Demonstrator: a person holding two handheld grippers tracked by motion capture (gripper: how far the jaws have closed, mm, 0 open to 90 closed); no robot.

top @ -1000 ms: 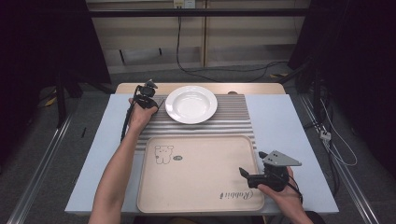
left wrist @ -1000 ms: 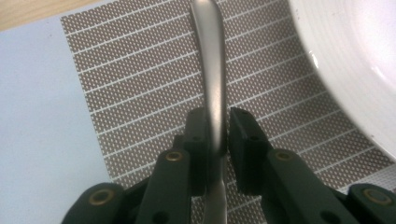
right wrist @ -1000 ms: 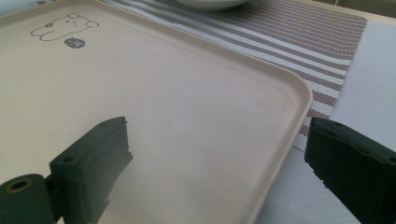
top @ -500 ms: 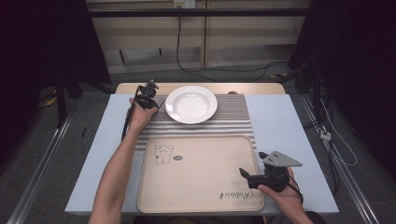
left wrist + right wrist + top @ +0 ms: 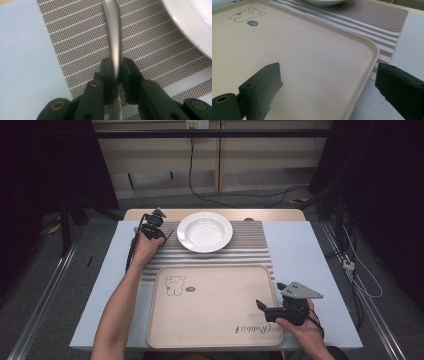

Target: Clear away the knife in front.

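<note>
A slim silver utensil handle [image 5: 113, 30] runs up the left gripper view, and my left gripper [image 5: 116, 68] is shut on it just above the striped placemat [image 5: 82, 42]. Which kind of utensil it is cannot be told. In the high view that gripper [image 5: 153, 224] sits at the placemat's far left corner, beside the white plate [image 5: 204, 231]. My right gripper [image 5: 266, 309] rests at the beige tray's [image 5: 210, 320] near right corner. It stands open [image 5: 329, 92], one jaw over the tray [image 5: 299, 50] and the other beyond its right rim.
The tray bears a bear drawing [image 5: 175, 285] and lies on a pale blue table cover [image 5: 305, 255]. The brown-and-white placemat [image 5: 250, 245] lies behind it under the plate. Dark floor, cables and a low shelf surround the table.
</note>
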